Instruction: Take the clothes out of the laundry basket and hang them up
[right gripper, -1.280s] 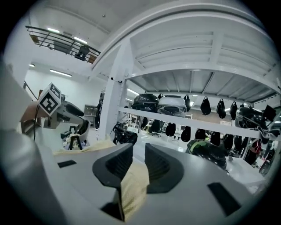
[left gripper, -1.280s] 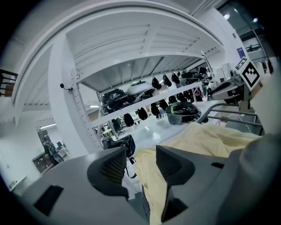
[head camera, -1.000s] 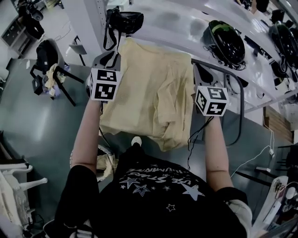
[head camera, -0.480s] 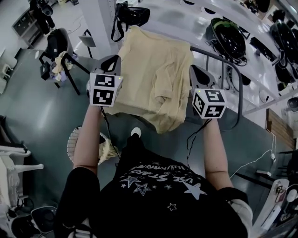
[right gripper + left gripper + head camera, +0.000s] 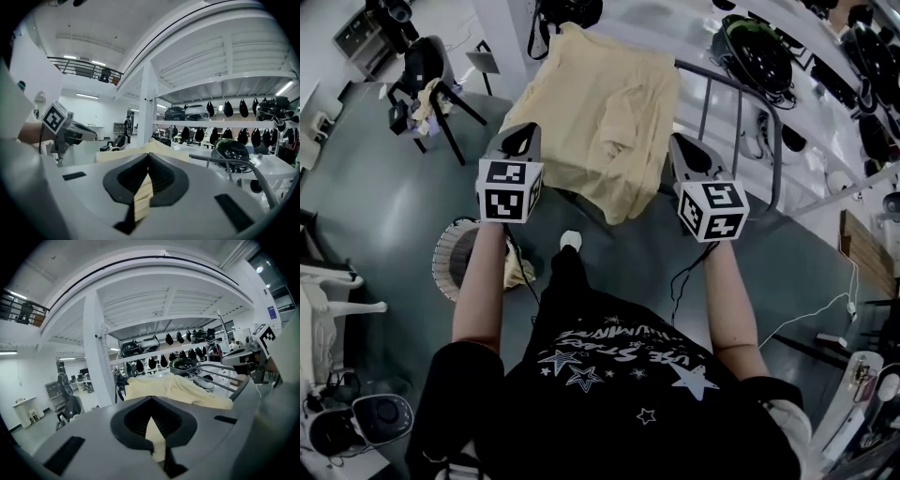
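In the head view, the left gripper [image 5: 523,141] sits at ten o'clock of centre and the right gripper [image 5: 682,150] at two o'clock. Each has its tip at a near corner of the pale yellow garment [image 5: 600,103], which spreads away from them toward twelve o'clock. A grey rail [image 5: 739,89] runs just beside the cloth's edge at two o'clock. The laundry basket [image 5: 442,272] stands on the floor at eight o'clock, beside the person's left forearm, with a scrap of pale cloth at its rim. In the left gripper view, the left gripper [image 5: 153,425] is clamped tight on a thin fold of the garment [image 5: 180,389]; the rest lies beyond at twelve o'clock, and the right gripper [image 5: 265,338] shows at three o'clock. In the right gripper view, the right gripper [image 5: 143,187] is likewise pinched shut on a fold of yellow cloth. The left gripper [image 5: 58,123] is at nine o'clock, and the rail [image 5: 234,164] and a dark helmet [image 5: 232,149] are at three o'clock.
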The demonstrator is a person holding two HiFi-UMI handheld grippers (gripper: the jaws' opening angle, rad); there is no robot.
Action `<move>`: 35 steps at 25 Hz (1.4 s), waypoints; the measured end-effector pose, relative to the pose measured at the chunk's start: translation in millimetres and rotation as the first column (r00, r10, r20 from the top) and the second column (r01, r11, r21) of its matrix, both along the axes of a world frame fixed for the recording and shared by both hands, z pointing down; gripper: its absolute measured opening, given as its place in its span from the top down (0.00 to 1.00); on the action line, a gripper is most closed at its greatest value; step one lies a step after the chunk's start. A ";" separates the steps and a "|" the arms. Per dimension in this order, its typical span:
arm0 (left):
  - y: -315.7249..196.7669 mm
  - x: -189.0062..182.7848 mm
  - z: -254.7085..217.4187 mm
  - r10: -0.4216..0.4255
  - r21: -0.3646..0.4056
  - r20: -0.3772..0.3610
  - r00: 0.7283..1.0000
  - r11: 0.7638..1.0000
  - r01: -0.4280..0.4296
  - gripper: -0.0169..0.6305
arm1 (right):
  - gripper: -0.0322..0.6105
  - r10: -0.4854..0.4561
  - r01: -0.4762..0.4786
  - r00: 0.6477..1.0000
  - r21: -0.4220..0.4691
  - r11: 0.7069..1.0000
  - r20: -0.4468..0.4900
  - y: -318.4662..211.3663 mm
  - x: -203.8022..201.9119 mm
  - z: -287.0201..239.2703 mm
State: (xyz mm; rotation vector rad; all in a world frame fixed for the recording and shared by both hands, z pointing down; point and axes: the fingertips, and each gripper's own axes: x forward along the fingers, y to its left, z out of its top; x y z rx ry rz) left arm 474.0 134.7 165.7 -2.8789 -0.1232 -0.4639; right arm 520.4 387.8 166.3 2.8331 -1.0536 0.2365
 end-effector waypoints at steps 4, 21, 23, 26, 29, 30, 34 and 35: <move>13.7 -46.1 18.6 -0.033 -0.010 0.039 0.999 0.999 0.033 0.95 | 0.94 -0.051 0.050 0.998 0.022 0.998 0.029 1.4 -27.5 11.7; -52.9 -184.8 71.7 -0.248 -0.035 0.118 0.962 0.967 0.254 0.95 | 0.94 -0.322 0.317 0.940 0.057 0.947 0.113 -109.0 -111.0 49.8; -78.2 -216.0 82.3 -0.293 -0.044 0.134 0.947 0.953 0.301 0.95 | 0.94 -0.363 0.360 0.923 0.046 0.932 0.131 -138.6 -130.5 59.1; -117.0 -266.9 98.5 -0.346 -0.060 0.163 0.924 0.931 0.359 0.94 | 0.94 -0.409 0.409 0.899 0.035 0.912 0.156 -182.5 -165.6 74.2; -149.8 -320.7 117.0 -0.397 -0.076 0.208 0.894 0.905 0.419 0.94 | 0.94 -0.448 0.454 0.872 0.018 0.891 0.198 -222.3 -200.4 91.8; -160.4 -337.7 123.1 -0.411 -0.078 0.223 0.884 0.896 0.436 0.94 | 0.94 -0.458 0.467 0.862 0.012 0.884 0.215 -234.8 -211.3 98.4; -203.2 -400.4 142.4 -0.458 -0.100 0.260 0.850 0.863 0.496 0.94 | 0.94 -0.475 0.498 0.836 -0.018 0.867 0.274 -281.1 -257.3 125.7; -213.6 -415.6 148.0 -0.468 -0.103 0.269 0.842 0.855 0.508 0.94 | 0.94 -0.473 0.501 0.832 -0.027 0.865 0.289 -290.3 -269.5 133.2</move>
